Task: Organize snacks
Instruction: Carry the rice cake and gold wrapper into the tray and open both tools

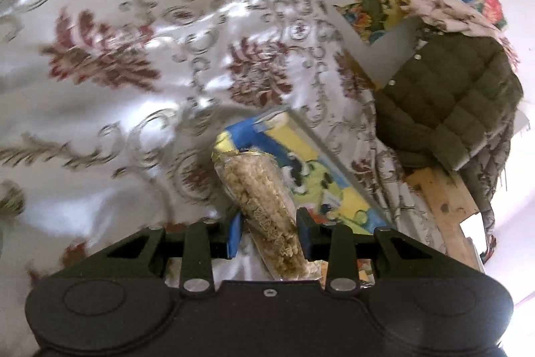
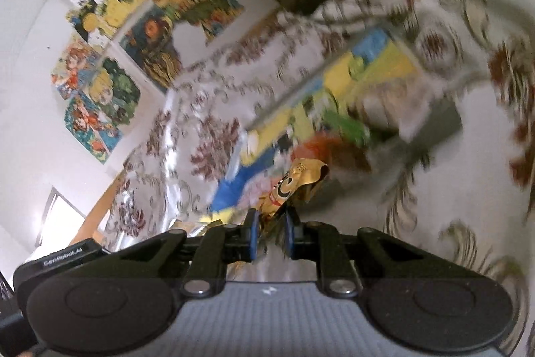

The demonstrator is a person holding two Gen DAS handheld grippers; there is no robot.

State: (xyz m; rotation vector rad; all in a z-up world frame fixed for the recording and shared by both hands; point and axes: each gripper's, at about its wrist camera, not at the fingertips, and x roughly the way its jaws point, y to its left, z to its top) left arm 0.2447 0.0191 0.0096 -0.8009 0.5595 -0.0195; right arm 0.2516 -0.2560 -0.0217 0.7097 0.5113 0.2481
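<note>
Popcorn bag [image 1: 267,203] clamped in left gripper [image 1: 269,231]; gold wrapper [image 2: 294,189] pinched by right gripper [image 2: 271,235]

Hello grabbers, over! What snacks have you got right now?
Left gripper shut on clear popcorn bag. Right gripper shut on crumpled gold wrapper. Colourful box on the flowered cloth beyond. Nothing blocking, over.

place: you work in a home room | signs: shiny floral-patterned white tablecloth [image 1: 133,62], colourful cartoon posters [image 2: 100,89] on white wall, quilted olive-green jacket [image 1: 448,102] draped nearby
</note>
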